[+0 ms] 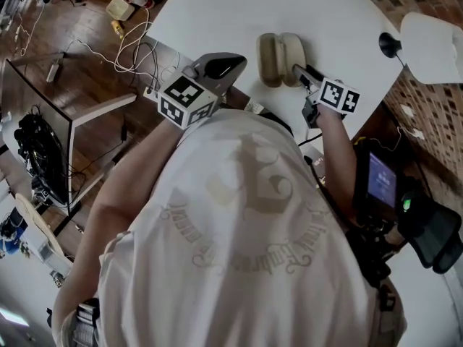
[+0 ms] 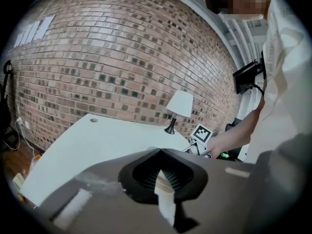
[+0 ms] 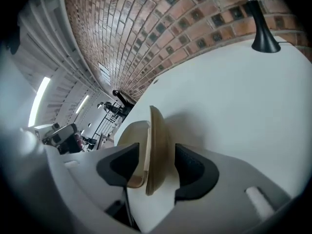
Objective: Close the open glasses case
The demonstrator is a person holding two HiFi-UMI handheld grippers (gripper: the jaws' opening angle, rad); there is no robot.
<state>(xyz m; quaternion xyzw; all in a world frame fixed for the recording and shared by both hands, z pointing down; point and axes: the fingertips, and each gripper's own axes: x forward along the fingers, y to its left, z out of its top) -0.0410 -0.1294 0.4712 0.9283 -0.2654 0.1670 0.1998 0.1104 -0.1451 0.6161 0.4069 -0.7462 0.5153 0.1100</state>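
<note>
**A:** What is worrying you?

**B:** My right gripper (image 3: 156, 147) is standing with jaws wide apart on either side of one shell of the glasses case (image 1: 282, 58), not pressing it. My left gripper (image 2: 161, 152) is hovering closed and empty, bracing nothing. A push could be skidding the case toward the lamp (image 1: 430, 45).

**A:** And the case?

**B:** Beige, smooth, lying open, well apart from the lamp.

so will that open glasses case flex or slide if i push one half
The glasses case looks like a rigid clamshell, so a pushed half would probably swing on its hinge, not flex. It lies loose on the smooth white table, so sideways pushes may slide it.
</note>
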